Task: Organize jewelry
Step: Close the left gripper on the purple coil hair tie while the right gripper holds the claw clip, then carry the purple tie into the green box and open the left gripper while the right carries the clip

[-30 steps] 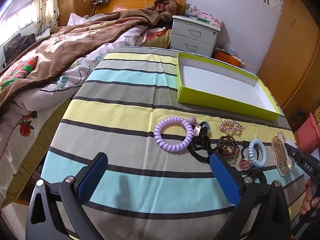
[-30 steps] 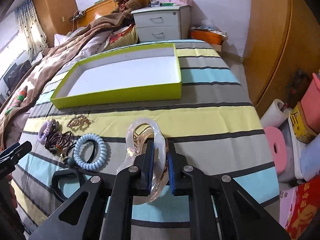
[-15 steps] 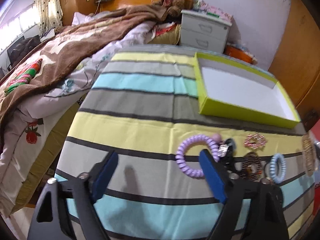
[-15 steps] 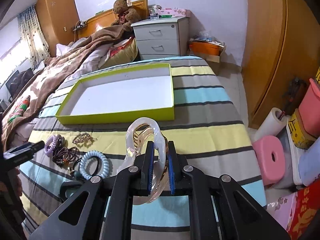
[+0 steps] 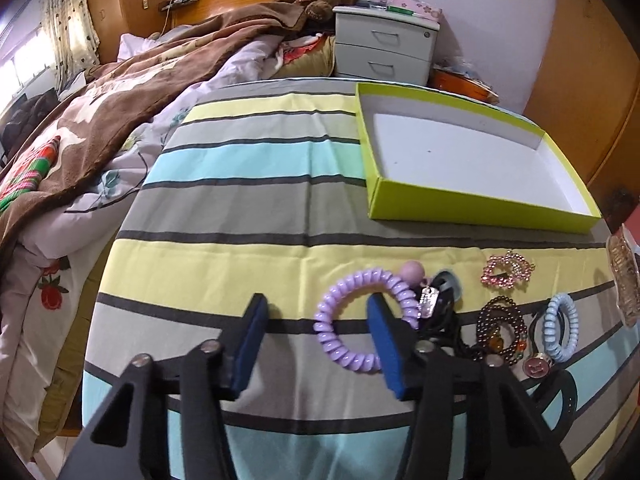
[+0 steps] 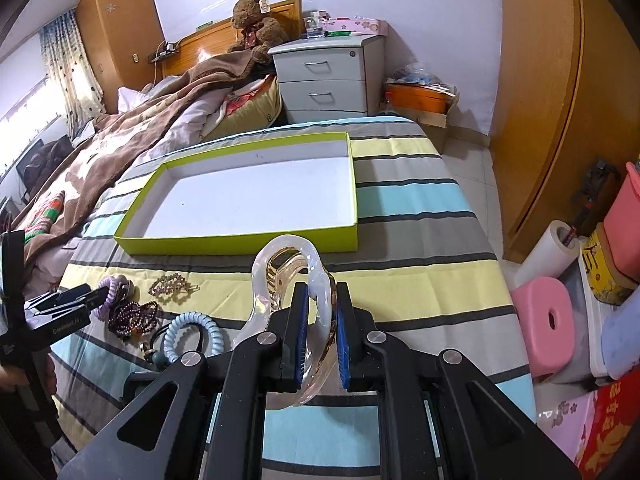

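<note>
We pinch one clear hair claw tight in our right gripper. Our left gripper has been closing, still spread, one finger inside the purple coil. One blue coil lies right of it. One green box sits beyond.

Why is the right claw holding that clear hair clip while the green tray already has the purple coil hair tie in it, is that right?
Not quite. The green tray is empty, as the right wrist view shows. The purple coil hair tie lies on the striped cloth, with one finger of the left claw inside its ring. The right claw does hold the clear hair clip.
</note>
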Available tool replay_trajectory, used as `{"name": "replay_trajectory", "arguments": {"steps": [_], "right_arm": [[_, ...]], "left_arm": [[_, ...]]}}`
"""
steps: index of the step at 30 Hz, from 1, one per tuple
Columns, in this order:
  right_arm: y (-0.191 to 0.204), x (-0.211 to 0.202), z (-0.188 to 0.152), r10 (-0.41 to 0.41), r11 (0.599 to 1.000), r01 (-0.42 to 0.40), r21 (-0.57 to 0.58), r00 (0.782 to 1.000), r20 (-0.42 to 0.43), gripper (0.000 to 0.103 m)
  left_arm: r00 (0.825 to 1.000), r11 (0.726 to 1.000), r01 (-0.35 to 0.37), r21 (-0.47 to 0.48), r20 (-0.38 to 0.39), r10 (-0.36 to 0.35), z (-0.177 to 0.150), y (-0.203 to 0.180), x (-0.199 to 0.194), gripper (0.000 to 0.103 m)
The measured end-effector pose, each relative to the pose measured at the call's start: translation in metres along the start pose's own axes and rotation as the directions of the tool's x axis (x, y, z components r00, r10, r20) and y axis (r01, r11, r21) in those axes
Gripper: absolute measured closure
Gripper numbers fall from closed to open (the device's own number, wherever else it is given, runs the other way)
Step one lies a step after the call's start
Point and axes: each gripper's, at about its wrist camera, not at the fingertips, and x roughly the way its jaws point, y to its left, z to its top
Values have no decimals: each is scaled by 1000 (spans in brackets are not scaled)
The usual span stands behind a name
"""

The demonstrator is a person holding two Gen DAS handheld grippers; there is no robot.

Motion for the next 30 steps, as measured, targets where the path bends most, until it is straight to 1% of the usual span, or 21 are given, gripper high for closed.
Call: {"name": "replay_trajectory", "arguments": {"steps": [2, 3, 5, 7, 10, 18, 30], "right_arm": [[0, -1, 0, 0, 1000, 0, 0, 1000, 1, 90], [0, -1, -1, -1, 1000, 1, 0, 1000, 0, 90], [0, -1, 0, 1, 1000, -1, 2, 1000, 2, 90], [0, 0, 1, 3, 1000, -3, 1, 1000, 1, 90], [0, 1, 2, 5, 1000, -5, 2, 1000, 4, 90], [-1, -2, 2, 7, 1000, -7, 4, 1000, 9, 90], [2, -19, 5, 11, 1000, -10, -4, 999, 43, 90]], "left_arm": [[1000, 1000, 6, 12, 3, -6, 0, -4, -1, 62], [1000, 1000, 12, 17, 3, -12, 1, -5, -2, 70], [1000, 1000, 8, 23, 5, -8, 2, -9, -2, 74], [1000, 999, -1, 34, 12, 1, 2, -10, -3, 85], [1000, 999, 0, 33, 12, 0, 4, -8, -3, 91], [999, 1000, 6, 13, 36, -7, 5, -4, -12, 93], [995, 999, 32, 6, 94, -33, 12, -4, -44, 93]]}}
